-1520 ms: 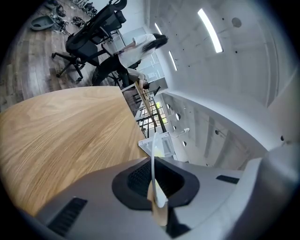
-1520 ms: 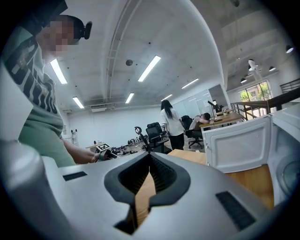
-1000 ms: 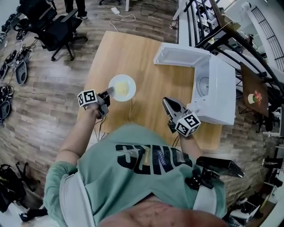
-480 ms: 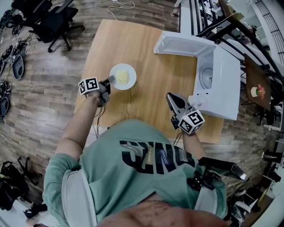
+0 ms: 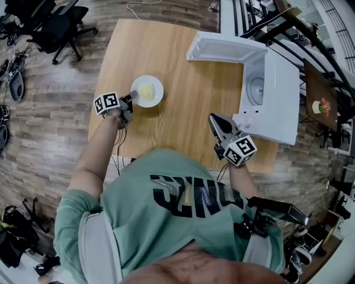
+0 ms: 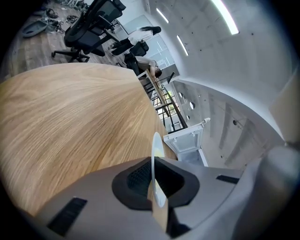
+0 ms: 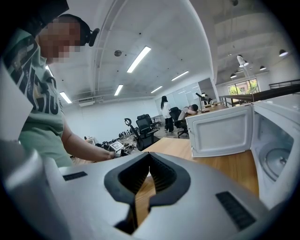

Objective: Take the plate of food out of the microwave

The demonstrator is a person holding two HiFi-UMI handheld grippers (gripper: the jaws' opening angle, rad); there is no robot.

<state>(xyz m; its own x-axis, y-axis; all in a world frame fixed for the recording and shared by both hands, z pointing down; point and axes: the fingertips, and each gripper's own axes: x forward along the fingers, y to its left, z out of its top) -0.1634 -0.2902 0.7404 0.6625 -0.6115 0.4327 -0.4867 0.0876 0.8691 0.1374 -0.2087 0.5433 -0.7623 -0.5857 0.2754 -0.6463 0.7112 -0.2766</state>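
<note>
A white plate [image 5: 147, 90] with yellow food sits low over the left part of the wooden table [image 5: 183, 105], well away from the microwave. My left gripper [image 5: 132, 96] is shut on its near rim. In the left gripper view the plate [image 6: 156, 149] shows edge-on between the pads; I cannot tell if it touches the table. The white microwave [image 5: 280, 94] stands at the table's right with its door [image 5: 226, 47] swung open and its turntable [image 5: 255, 90] bare. My right gripper [image 5: 214, 120] hovers in front of the microwave, shut with nothing in it.
Office chairs [image 5: 52, 28] stand on the wood floor beyond the table's far left corner. A black railing [image 5: 260, 16] runs behind the microwave. In the right gripper view the open door [image 7: 220, 130] and the cavity [image 7: 276, 154] fill the right side.
My left gripper has sunk toward the table top with the plate still in its grip. My right gripper has drifted slightly, still shut.
</note>
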